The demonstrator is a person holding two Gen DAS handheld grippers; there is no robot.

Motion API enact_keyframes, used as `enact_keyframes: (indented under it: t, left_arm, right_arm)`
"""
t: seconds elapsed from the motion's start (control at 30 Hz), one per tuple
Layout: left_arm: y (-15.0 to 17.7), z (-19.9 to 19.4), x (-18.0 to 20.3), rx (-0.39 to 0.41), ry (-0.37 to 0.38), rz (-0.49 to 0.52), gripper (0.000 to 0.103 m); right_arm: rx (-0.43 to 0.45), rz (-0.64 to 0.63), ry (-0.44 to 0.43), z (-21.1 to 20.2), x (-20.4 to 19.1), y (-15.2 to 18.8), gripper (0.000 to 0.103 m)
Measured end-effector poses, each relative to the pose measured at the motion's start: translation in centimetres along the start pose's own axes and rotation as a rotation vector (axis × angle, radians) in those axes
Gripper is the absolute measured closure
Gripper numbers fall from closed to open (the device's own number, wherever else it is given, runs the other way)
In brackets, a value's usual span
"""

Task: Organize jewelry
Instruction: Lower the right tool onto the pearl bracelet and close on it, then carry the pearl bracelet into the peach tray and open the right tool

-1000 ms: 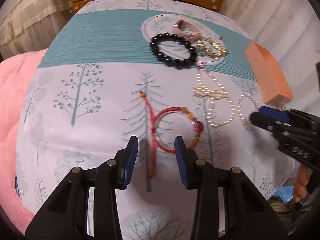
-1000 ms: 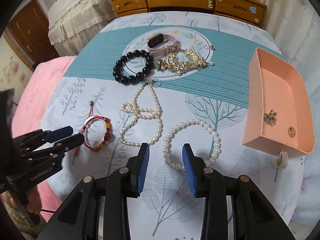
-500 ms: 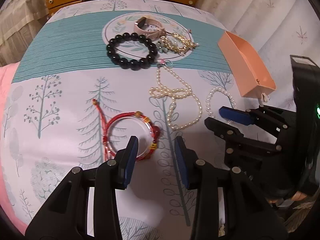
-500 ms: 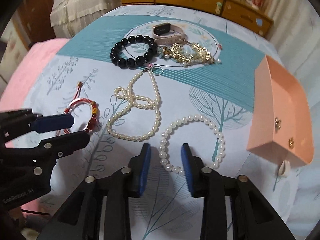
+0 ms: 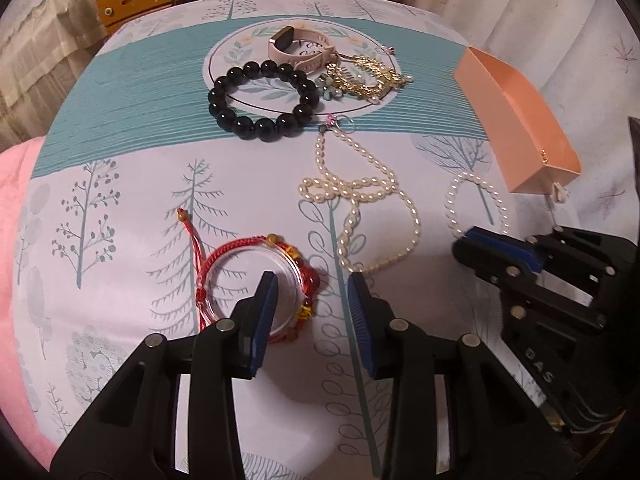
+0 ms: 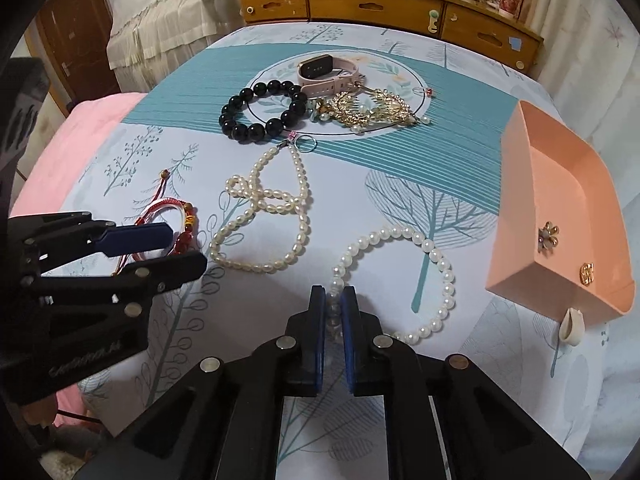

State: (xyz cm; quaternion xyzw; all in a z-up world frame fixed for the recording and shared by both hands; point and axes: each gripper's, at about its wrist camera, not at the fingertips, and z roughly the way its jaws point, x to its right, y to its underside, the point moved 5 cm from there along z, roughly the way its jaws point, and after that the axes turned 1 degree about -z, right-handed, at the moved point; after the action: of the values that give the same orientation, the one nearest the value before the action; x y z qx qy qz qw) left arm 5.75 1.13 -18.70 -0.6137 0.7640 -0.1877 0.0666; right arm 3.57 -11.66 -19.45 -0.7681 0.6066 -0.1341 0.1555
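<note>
the bedspread (image 6: pixel 400 168), pale with printed trees and a teal band, spreads out under both tools. past its far edge stands a wooden dresser (image 6: pixel 380 4). to the right of the right gripper (image 6: pixel 333 308) sits a peach tray (image 6: pixel 516 216), open side up, with a small flower piece (image 6: pixel 548 236) and a gold stud (image 6: pixel 587 274) inside it.

the right gripper is pinched tight on the near-left part of the round pearl bracelet (image 6: pixel 440 264), whose loop lies on the cloth just ahead and to the right of the pads. beyond and left of it lies the long pearl necklace (image 6: pixel 296 204), looped over itself.

the left gripper (image 5: pixel 312 316) points down at the red cord bracelet (image 5: pixel 248 268). its jaws are closing, at a narrow gap, with the right side of the bracelet's rim between the pads; the pads do not press it yet.

far ahead of both tools, on the round print, lie the black bead bracelet (image 5: pixel 260 100), a pink watch (image 5: pixel 300 46) and a tangle of gold jewelry (image 5: pixel 368 76).
</note>
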Motion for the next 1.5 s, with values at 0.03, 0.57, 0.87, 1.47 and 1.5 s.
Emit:
enact_keyframes:
  t: [0.03,0.57,0.87,1.47,1.5]
  left_arm:
    - [-0.1,0.1,-0.1,0.005,-0.022,0.000,0.081]
    - [-0.9,-2.5,0.4,0.073,0.008,-0.053,0.094]
    - [-3.4,-7.2,2.4,0.166,0.045,-0.019,0.097]
    - [-5.0,-8.9,5.2,0.152,0.055,0.072,0.096]
    - [-4.5,-8.2,4.9,0.132,0.055,0.076,0.094]
  right_arm:
    - [0.003,0.002,-0.004,-0.1,0.1,0.1,0.095]
    - [0.162,0.106,-0.137,-4.6,3.0,0.2,0.095]
    - [0.246,0.198,-0.257,-8.7,5.6,-0.4,0.095]
    - [0.456,0.375,-0.101,-17.3,17.0,-4.6,0.095]
    - [0.447,0.384,-0.086,-17.0,17.8,-4.8,0.095]
